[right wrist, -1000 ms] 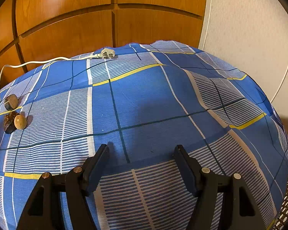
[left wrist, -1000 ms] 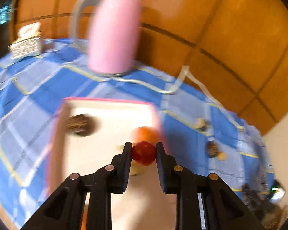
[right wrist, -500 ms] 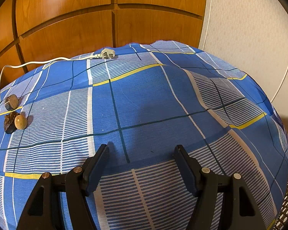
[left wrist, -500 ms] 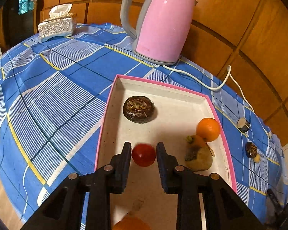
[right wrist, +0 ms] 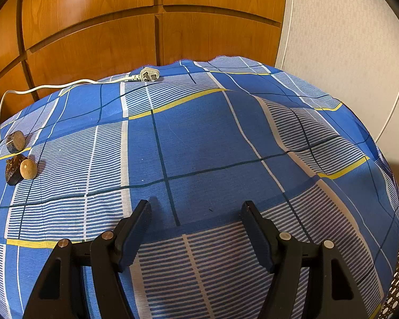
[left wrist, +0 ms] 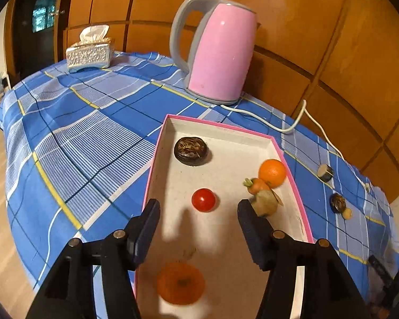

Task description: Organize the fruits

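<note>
A pink-rimmed white tray point(left wrist: 223, 129) lies on the blue checked cloth. On its floor rest a small red fruit point(left wrist: 203, 200), a dark brown fruit point(left wrist: 190, 150), an orange point(left wrist: 272, 172), a small carrot-like piece point(left wrist: 256, 185), a beige fruit point(left wrist: 264, 203) and a blurred orange fruit point(left wrist: 181, 283) near the camera. My left gripper point(left wrist: 198, 208) hangs over the tray with its jaws opening; the red fruit lies free between them, touching neither pad. My right gripper point(right wrist: 195, 212) stands open over bare cloth. Three small fruits lie loose on the cloth: a cut dark piece point(right wrist: 15, 141), a dark one point(right wrist: 13, 169) and a tan one point(right wrist: 28, 169).
A pink kettle point(left wrist: 219, 50) stands behind the tray, its white cord point(left wrist: 292, 126) trailing right to a plug point(right wrist: 149, 75). A silver tissue box point(left wrist: 90, 53) sits at the far left corner. Wood panelling backs the table; the cloth drops off at the left and right edges.
The left gripper was shut on the red fruit, carried it over the tray, then spread its jaws; the fruit now lies on the tray floor. The right gripper has not moved.
</note>
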`<state>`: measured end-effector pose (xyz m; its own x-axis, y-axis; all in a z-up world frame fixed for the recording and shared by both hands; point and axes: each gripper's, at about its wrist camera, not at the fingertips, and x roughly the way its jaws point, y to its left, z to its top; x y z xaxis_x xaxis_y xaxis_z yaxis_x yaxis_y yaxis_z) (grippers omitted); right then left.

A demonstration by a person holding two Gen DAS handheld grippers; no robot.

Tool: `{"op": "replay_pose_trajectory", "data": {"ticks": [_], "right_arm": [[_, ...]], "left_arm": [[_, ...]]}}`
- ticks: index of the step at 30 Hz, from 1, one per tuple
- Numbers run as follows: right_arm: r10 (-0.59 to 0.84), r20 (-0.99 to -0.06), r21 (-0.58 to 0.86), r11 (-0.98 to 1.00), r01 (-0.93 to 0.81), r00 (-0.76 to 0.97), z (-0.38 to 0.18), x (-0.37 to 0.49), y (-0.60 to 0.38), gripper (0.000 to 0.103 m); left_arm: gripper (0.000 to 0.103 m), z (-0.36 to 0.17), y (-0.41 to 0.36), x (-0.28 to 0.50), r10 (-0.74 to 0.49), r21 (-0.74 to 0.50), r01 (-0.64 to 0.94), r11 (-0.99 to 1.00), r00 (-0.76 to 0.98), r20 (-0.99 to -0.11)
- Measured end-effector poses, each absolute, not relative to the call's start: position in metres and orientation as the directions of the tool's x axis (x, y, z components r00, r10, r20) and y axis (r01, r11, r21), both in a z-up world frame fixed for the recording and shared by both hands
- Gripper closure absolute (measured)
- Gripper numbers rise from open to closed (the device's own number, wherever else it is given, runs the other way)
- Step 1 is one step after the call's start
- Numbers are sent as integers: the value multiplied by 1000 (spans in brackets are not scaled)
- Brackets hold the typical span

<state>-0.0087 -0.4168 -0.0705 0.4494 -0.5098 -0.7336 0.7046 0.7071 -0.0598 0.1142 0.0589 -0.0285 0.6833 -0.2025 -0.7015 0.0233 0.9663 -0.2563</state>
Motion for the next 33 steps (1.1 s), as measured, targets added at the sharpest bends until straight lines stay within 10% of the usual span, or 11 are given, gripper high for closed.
{"op": "replay_pose_trajectory", "data": {"ticks": [33], "right_arm": [[-510,-733,-58,706,706,449,-70,-8,-415,32]], "left_arm": [[10,-49,61,37,-118,-230,-76,970,682,-722]]}}
